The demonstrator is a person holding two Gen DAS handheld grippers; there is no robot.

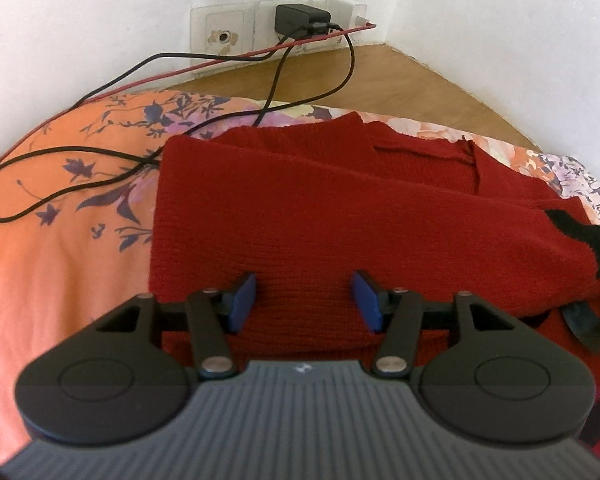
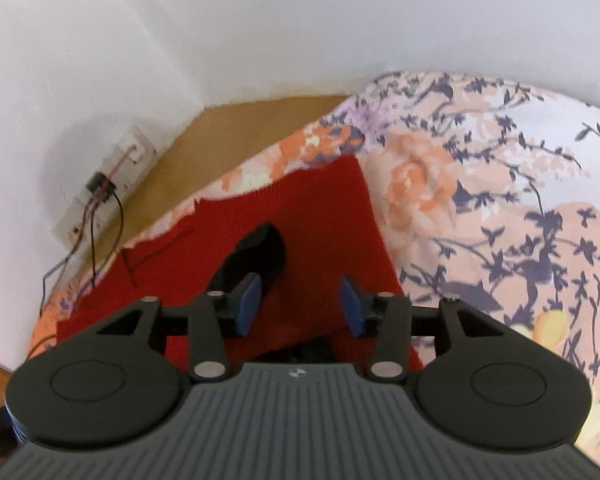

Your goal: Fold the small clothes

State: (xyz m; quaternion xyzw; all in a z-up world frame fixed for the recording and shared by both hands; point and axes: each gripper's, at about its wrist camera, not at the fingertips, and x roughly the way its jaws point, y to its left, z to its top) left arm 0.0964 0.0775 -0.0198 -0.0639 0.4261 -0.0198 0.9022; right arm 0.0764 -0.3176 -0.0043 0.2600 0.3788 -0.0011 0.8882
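A red knitted sweater point(image 1: 320, 208) lies partly folded on a floral bedsheet point(image 1: 60, 220), one sleeve laid across its body and ending in a black cuff point(image 1: 580, 236) at the right. My left gripper point(image 1: 304, 300) hovers open over the sweater's near edge, blue pads point(image 1: 244, 300) spread with only knit seen between them. In the right wrist view the same sweater point(image 2: 320, 224) shows with the black cuff point(image 2: 260, 252) just beyond the left pad. My right gripper point(image 2: 300, 304) is open above the sweater's right part, holding nothing.
Black cables point(image 1: 100, 160) and a red cable point(image 1: 220, 64) run from a charger point(image 1: 300, 20) in a wall socket across the sheet's left part, one reaching the sweater's far left corner. A wooden ledge point(image 1: 380, 76) and white walls bound the bed behind.
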